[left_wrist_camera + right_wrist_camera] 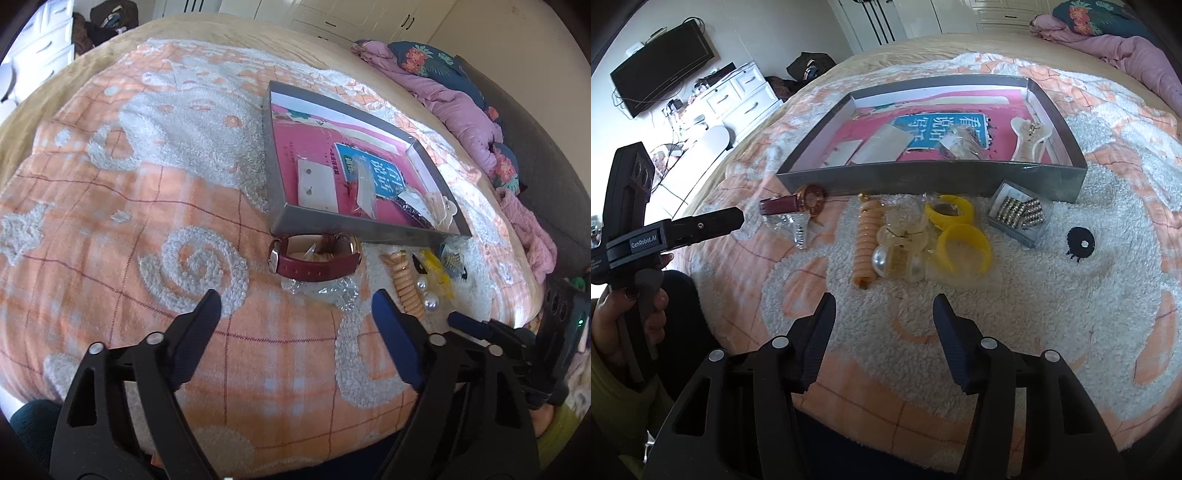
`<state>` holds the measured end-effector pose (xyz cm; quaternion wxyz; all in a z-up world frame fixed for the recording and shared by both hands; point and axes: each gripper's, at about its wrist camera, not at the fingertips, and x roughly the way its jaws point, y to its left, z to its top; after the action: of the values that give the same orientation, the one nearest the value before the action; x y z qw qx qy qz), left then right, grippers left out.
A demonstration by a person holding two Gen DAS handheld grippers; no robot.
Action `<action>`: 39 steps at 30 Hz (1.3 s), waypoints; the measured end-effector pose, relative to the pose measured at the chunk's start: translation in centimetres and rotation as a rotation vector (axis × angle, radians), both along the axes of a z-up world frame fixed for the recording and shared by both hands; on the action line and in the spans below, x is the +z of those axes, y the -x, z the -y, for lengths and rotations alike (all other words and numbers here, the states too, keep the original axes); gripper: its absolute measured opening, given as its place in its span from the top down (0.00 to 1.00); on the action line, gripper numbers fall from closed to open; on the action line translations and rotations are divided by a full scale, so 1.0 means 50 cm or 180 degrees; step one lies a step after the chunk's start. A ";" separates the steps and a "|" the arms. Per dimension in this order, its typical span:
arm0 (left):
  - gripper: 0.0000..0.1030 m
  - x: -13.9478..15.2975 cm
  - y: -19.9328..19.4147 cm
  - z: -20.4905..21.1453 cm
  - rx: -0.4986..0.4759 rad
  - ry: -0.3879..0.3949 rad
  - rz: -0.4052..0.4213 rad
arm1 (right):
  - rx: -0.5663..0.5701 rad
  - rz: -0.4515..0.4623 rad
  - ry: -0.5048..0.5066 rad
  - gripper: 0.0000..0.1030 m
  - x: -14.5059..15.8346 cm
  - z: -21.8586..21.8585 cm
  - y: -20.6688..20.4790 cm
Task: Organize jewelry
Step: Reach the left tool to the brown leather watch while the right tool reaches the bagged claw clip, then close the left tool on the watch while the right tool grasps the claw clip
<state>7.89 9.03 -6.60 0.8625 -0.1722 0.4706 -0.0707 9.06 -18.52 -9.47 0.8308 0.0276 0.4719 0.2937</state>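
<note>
A grey shallow box (354, 223) (923, 175) with a pink lining lies on the bed and holds earring cards, bagged pieces and a cream hair clip (1030, 138). In front of it lie a red-strap watch (314, 260) (798, 203), a peach spiral hair tie (404, 286) (866, 243), pearl earrings (428, 295) (894, 260), yellow hoops (964, 236) and a clear case of rhinestone pieces (1021, 214). My left gripper (295, 306) is open and empty, just short of the watch. My right gripper (882, 314) is open and empty, just short of the pearls.
The bed has an orange and white fluffy blanket (147, 221). A pink quilt and floral pillow (461, 99) lie at the far side. A black embroidered patch (1080, 242) is on the blanket right of the jewelry. White drawers and a wall TV (661, 70) stand beyond the bed.
</note>
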 end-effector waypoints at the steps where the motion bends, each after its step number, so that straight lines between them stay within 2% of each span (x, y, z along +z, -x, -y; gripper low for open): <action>1: 0.34 -0.001 -0.004 -0.002 0.0005 0.0024 -0.0006 | -0.0008 -0.0003 -0.0001 0.53 -0.002 -0.002 -0.004; 3: 0.41 -0.003 -0.014 -0.006 0.0013 0.0085 -0.0017 | -0.0034 -0.0028 -0.0013 0.56 -0.008 -0.003 -0.015; 7: 0.44 -0.006 -0.034 -0.017 0.0051 0.0204 -0.0037 | -0.0102 -0.0016 -0.0036 0.60 -0.012 -0.007 -0.031; 11: 0.53 -0.017 -0.057 -0.030 0.0067 0.0421 -0.0102 | -0.0138 -0.0029 -0.0055 0.60 -0.015 -0.008 -0.045; 15: 0.64 -0.034 -0.079 -0.036 0.0067 0.0536 -0.0205 | -0.0138 -0.0046 -0.0080 0.60 -0.016 -0.008 -0.058; 18: 0.70 -0.048 -0.096 -0.044 0.0090 0.0703 -0.0301 | -0.0128 -0.0063 -0.0095 0.60 -0.019 -0.009 -0.066; 21: 0.71 -0.061 -0.114 -0.044 0.0082 0.0771 -0.0372 | -0.0108 -0.0063 -0.0100 0.60 -0.019 -0.015 -0.071; 23: 0.73 -0.068 -0.124 -0.040 0.0060 0.0743 -0.0410 | -0.0102 -0.0061 -0.0100 0.60 -0.018 -0.017 -0.074; 30: 0.82 -0.063 -0.128 -0.008 -0.0170 0.0325 -0.0387 | -0.0089 -0.0063 -0.0113 0.60 -0.022 -0.021 -0.081; 33: 0.84 -0.059 -0.123 0.005 -0.0260 0.0242 -0.0363 | -0.0083 -0.0055 -0.0108 0.60 -0.024 -0.023 -0.084; 39: 0.89 -0.027 -0.107 0.017 -0.0298 0.0118 -0.0166 | -0.0018 0.0062 -0.0092 0.61 -0.023 -0.024 -0.083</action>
<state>13.22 8.16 -7.97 0.8423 -0.1678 0.4991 -0.1151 13.22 -17.31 -10.63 0.8357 0.0381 0.4595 0.2984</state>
